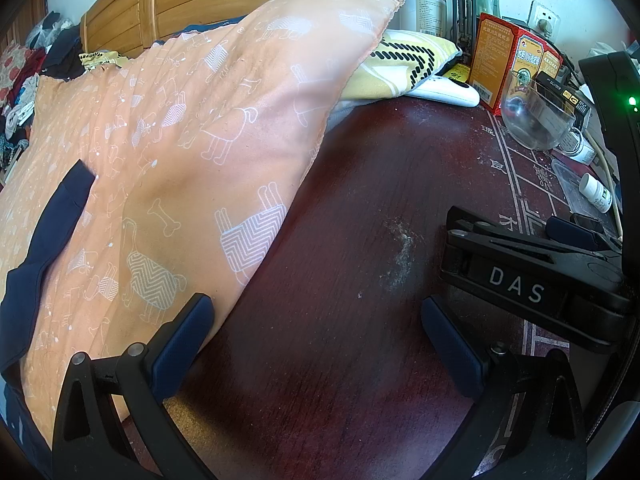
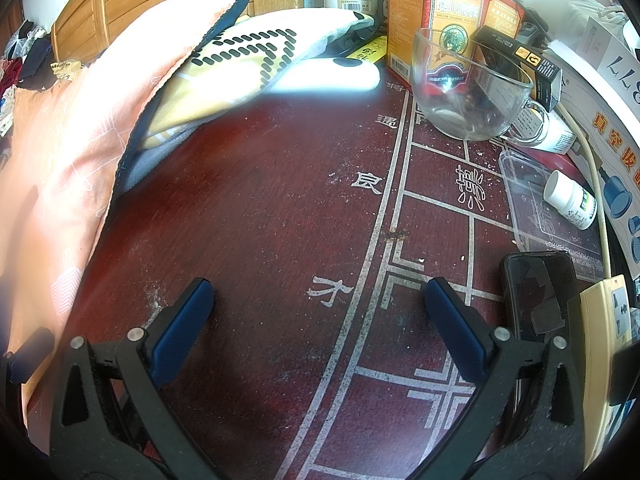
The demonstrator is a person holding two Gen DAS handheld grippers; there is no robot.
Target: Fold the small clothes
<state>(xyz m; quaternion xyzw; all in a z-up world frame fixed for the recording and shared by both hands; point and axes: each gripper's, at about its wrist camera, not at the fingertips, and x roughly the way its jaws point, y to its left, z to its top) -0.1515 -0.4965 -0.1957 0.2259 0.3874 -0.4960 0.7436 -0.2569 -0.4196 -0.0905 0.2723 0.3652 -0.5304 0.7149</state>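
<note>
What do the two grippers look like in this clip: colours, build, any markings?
Both look alike: black plastic arms with triangular cut-outs and silver rivets, ending in flat dark blue ribbed pads. That goes for the left gripper and the right gripper. The left wrist view also shows the right gripper's black body, lettered "DAS" in white. No hands or sleeves show.

The peach garment [image 1: 168, 152] carries white outline dogs and bones with navy trim; the yellow cloth [image 2: 224, 76] behind it bears black dashes — the dark red table [image 2: 260, 240] shows white characters and lines.
</note>
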